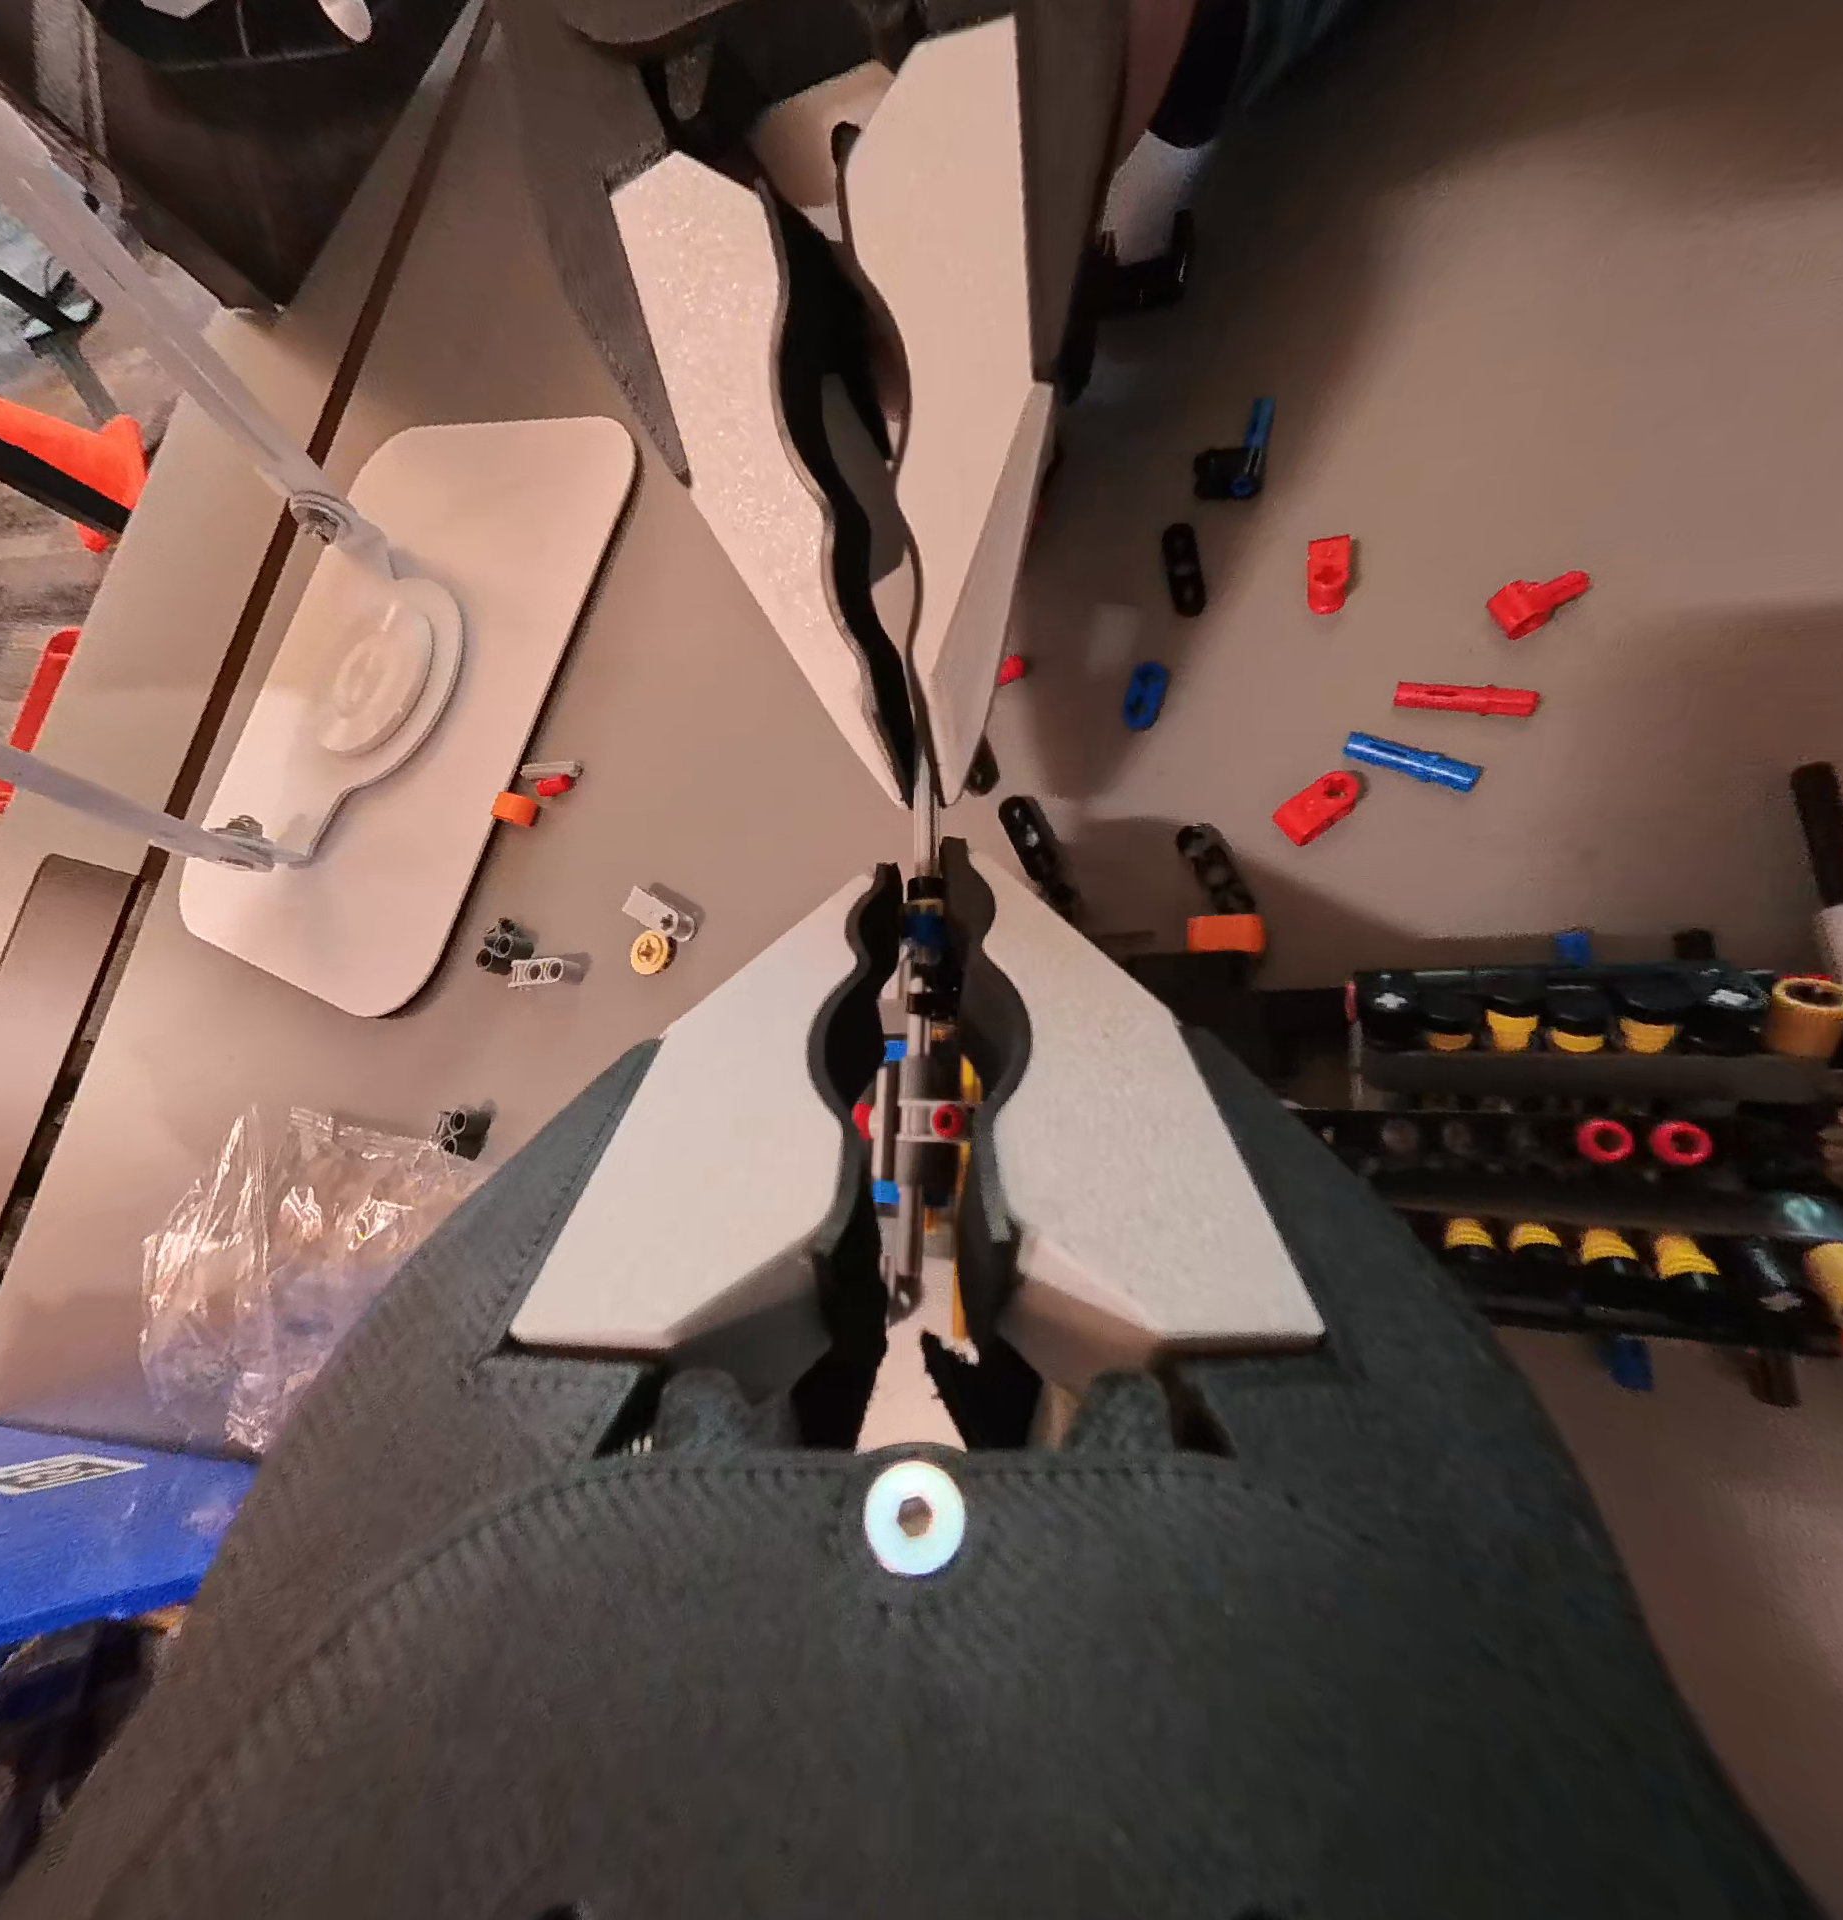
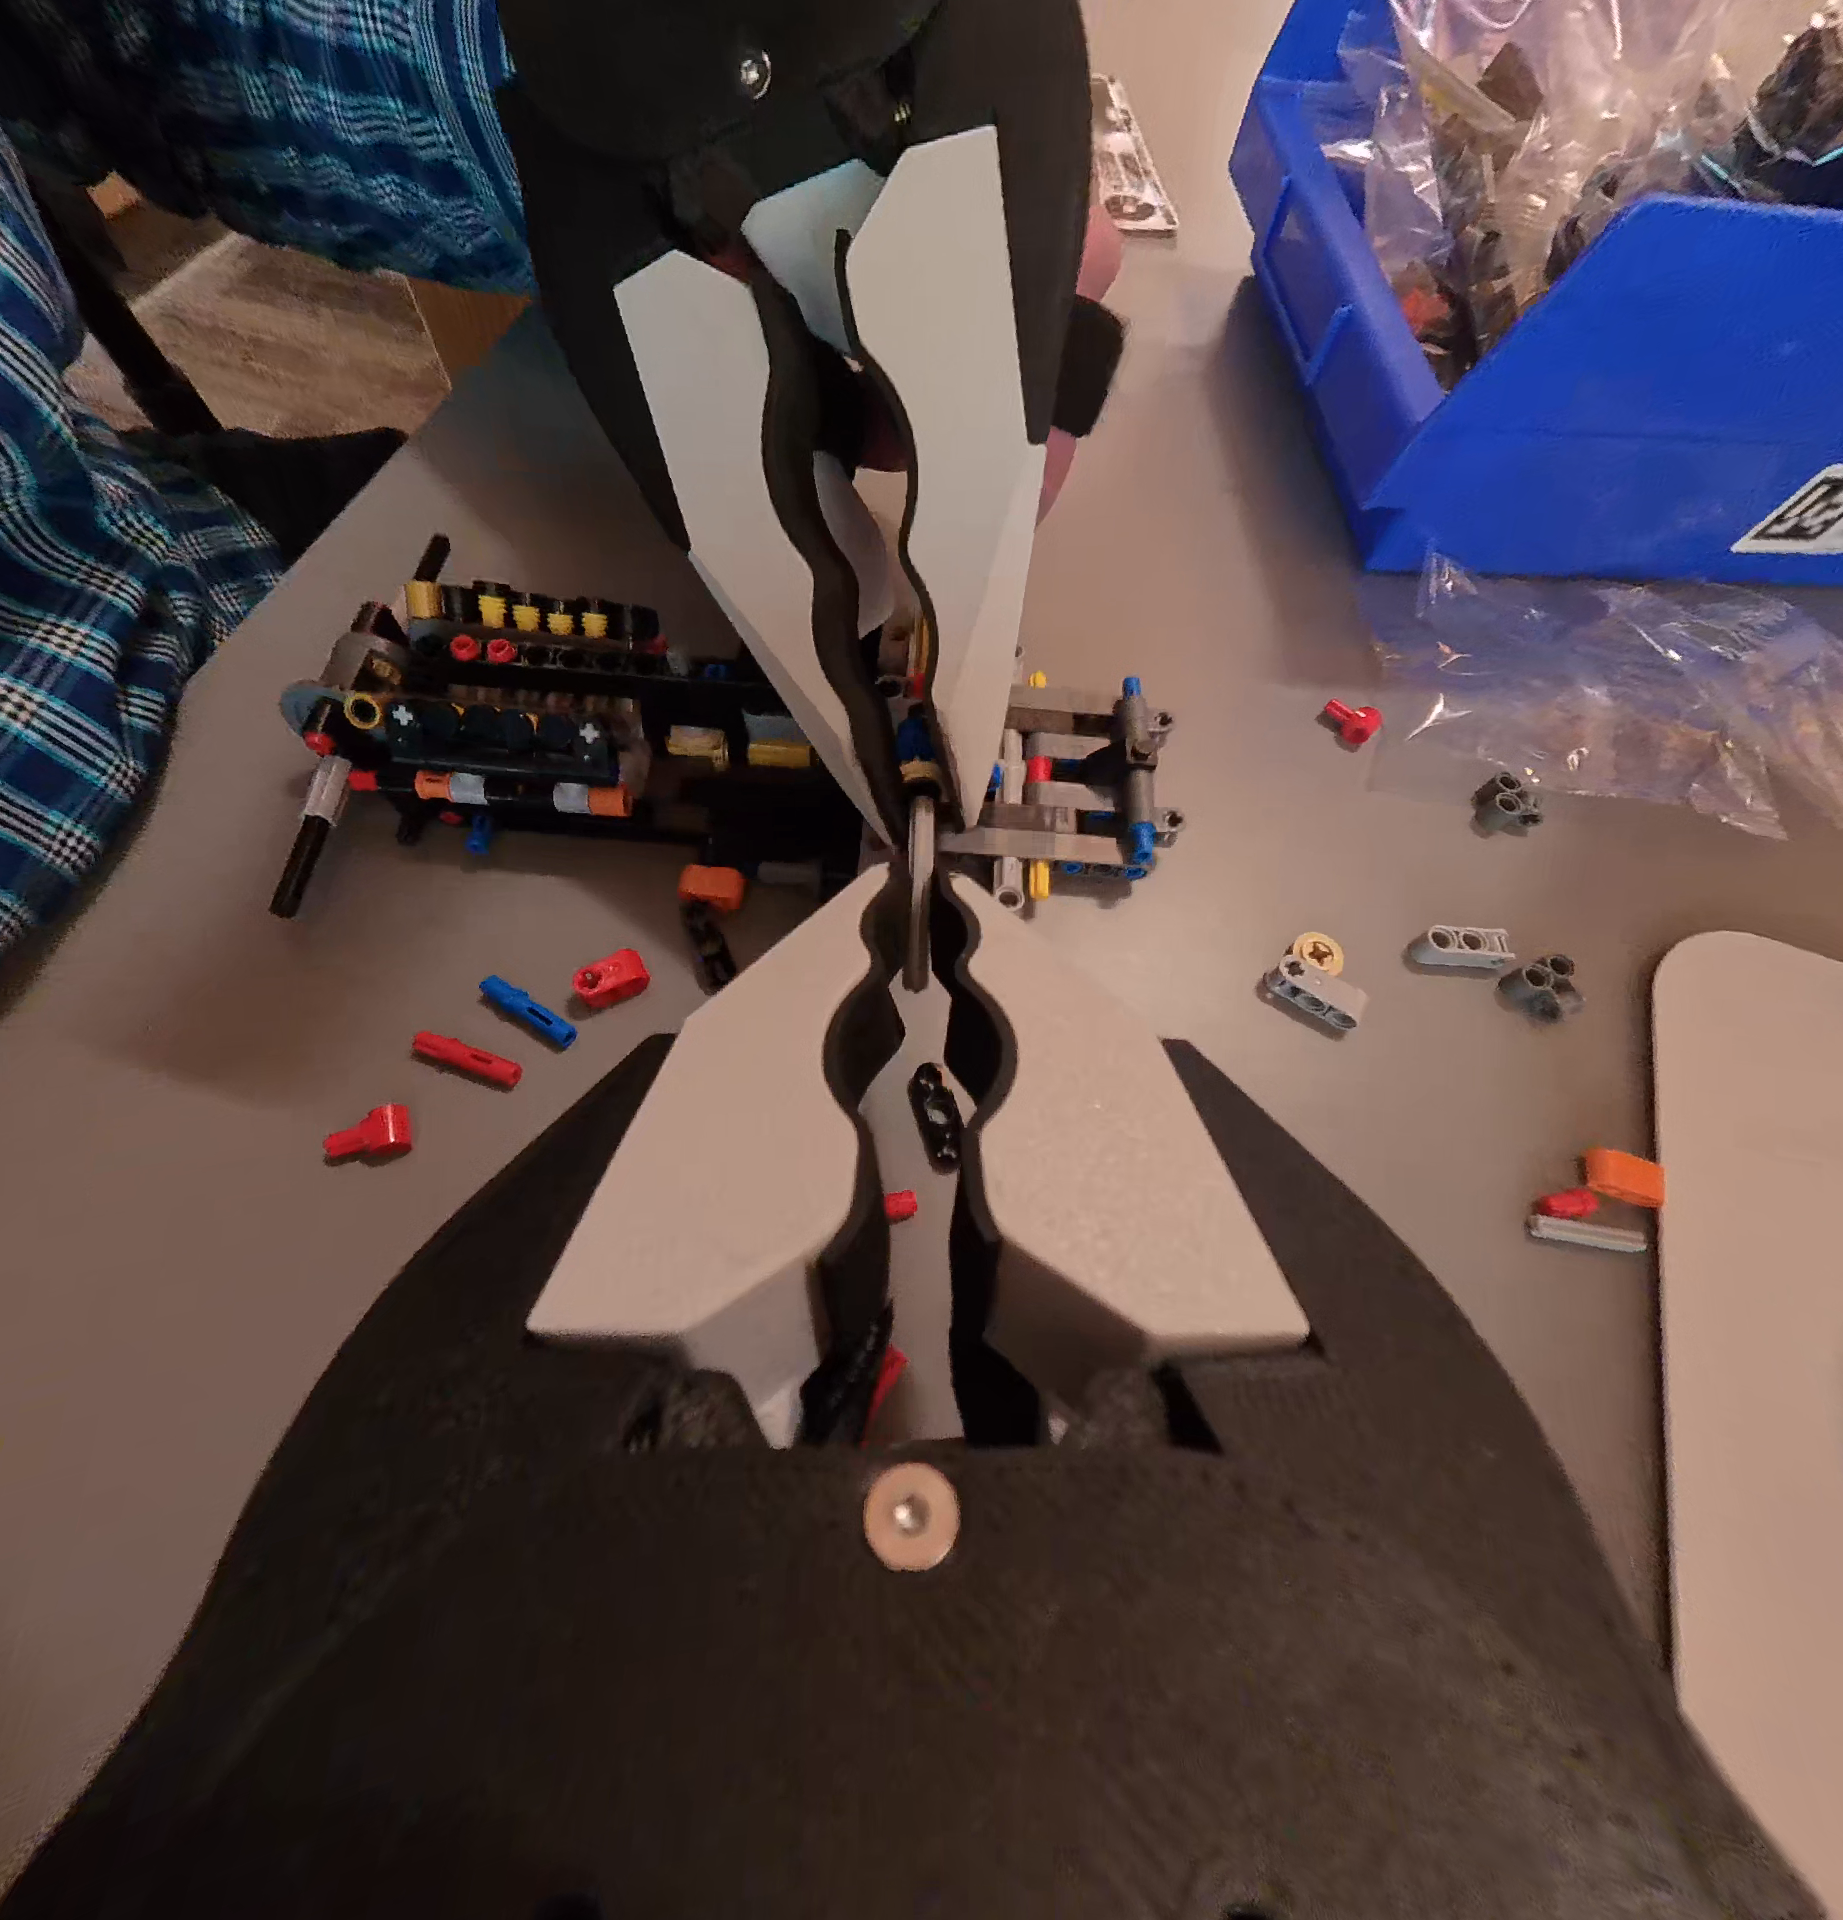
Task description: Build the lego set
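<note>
Left wrist view: the left gripper has its jaws nearly closed on a small lego sub-assembly, a grey shaft carrying black, blue and red pieces, which sits between the two fingers. A thin grey axle projects from the front of this sub-assembly. The right gripper comes in from the top of the view, tip to tip with the left one, and its jaws pinch the far end of the axle. At the right edge, the main lego build, black with yellow and red pieces, rests on the counter. Loose red and blue pins lie well apart above the build. A clear plastic bag lies at the left, next to a blue bin.

Right wrist view: the right gripper has its jaws almost shut on a thin dark grey piece at the fingertips. The left gripper enters from above and meets it tip to tip, its jaws nearly closed. The main lego build lies on the counter behind the grippers, left of centre. A grey frame section with blue pins shows to the right of the fingertips; whether it joins the main build cannot be determined. The blue bin, filled with bagged parts, stands at the upper right.
</note>
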A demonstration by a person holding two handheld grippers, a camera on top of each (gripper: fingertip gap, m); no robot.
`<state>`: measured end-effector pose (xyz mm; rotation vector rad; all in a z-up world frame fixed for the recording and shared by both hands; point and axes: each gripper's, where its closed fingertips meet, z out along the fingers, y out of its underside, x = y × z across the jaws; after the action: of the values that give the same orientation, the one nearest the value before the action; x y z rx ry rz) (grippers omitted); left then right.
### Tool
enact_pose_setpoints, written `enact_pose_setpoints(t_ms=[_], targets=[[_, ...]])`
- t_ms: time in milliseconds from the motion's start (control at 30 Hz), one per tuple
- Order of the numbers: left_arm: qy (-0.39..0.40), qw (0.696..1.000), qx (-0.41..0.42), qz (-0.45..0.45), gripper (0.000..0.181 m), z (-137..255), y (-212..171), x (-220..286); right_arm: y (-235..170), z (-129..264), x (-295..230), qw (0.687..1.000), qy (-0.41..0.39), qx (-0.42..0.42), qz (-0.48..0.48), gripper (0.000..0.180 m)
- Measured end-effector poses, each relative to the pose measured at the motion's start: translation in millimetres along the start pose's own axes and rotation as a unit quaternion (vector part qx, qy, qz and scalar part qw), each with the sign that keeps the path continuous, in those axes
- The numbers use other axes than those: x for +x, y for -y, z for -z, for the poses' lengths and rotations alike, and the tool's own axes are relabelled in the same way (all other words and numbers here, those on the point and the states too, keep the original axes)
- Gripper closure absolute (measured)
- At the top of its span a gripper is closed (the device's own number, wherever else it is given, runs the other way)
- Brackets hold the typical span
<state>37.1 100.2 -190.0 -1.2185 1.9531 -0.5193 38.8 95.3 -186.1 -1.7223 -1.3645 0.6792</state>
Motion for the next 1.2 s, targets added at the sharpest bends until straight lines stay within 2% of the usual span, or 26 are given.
enact_pose_setpoints(t_ms=[200,500,733,900,933,1067,1200], targets=[[-0.002,1.0,0.015,0.015,0.173,2,-1,1,2,-1,-3,1.0,-0.024,-0.012,0.013,0.18],[-0.011,0.999,0.032,0.001,0.173,0,2,5,-3,3,-5,1.0,0.015,0.0,0.001,0.179],[-0.015,0.999,0.048,0.015,0.173,2,5,7,-2,6,-10,1.0,-0.001,0.0,-0.001,0.179],[-0.017,0.999,0.022,0.027,0.173,-2,3,7,-7,1,-8,1.0,0.007,-0.011,-0.016,0.179],[-0.014,0.999,0.017,0.026,0.172,-1,3,6,-6,0,-8,1.0,0.007,-0.007,-0.018,0.179],[0.006,0.999,0.007,0.047,0.147,10,-4,-4,-9,0,-7,0.999,0.013,-0.015,-0.025,0.179],[0.006,0.999,0.001,0.048,0.145,18,-8,1,-11,-3,-9,1.0,0.008,-0.027,-0.013,0.178]])
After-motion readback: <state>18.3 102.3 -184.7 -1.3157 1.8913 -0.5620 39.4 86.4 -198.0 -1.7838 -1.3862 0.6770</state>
